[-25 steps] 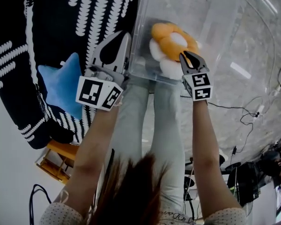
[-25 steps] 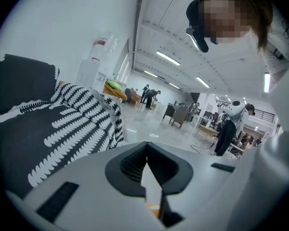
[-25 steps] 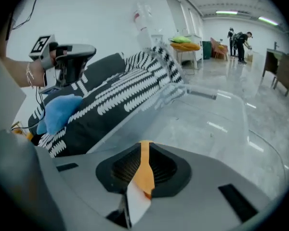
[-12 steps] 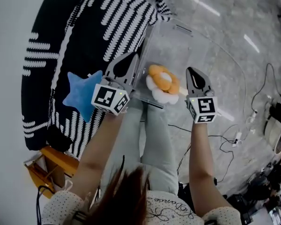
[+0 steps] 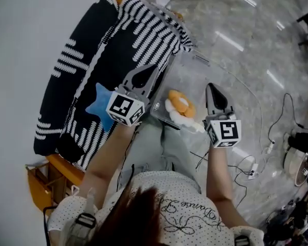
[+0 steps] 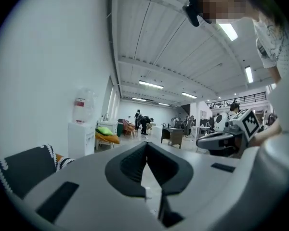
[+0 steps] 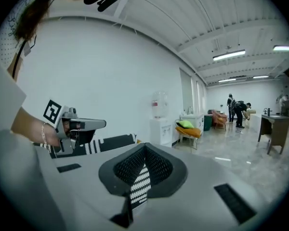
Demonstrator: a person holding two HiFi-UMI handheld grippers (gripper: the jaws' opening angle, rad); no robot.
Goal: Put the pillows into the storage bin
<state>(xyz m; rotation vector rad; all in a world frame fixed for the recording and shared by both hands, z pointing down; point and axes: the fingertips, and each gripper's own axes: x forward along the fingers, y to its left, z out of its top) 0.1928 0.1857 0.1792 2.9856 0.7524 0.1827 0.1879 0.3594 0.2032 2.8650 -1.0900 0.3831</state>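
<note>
An orange and white flower pillow [image 5: 178, 106] lies inside the clear storage bin [image 5: 197, 76] on the floor. A blue star pillow [image 5: 97, 106] rests on the black and white striped sofa [image 5: 87, 50], left of the bin. My left gripper [image 5: 150, 72] hangs shut and empty between the star pillow and the bin's left wall. Just right of the flower pillow, over the bin, my right gripper [image 5: 211, 88] is shut on nothing. Seen from the left gripper view, the closed jaws [image 6: 145, 150] point level across the room. The right gripper's jaws [image 7: 144, 152] point the same way.
The sofa runs along the white wall at the left. An orange wooden frame [image 5: 38, 183] stands at its near end. Cables [image 5: 254, 165] trail over the glossy floor at the right. A water dispenser [image 7: 160, 121] and desks stand far off, with people beyond.
The right gripper has left the flower pillow, which stays in the bin, and drawn back to the right with its jaws closed. Both grippers now sit higher and further from the bin.
</note>
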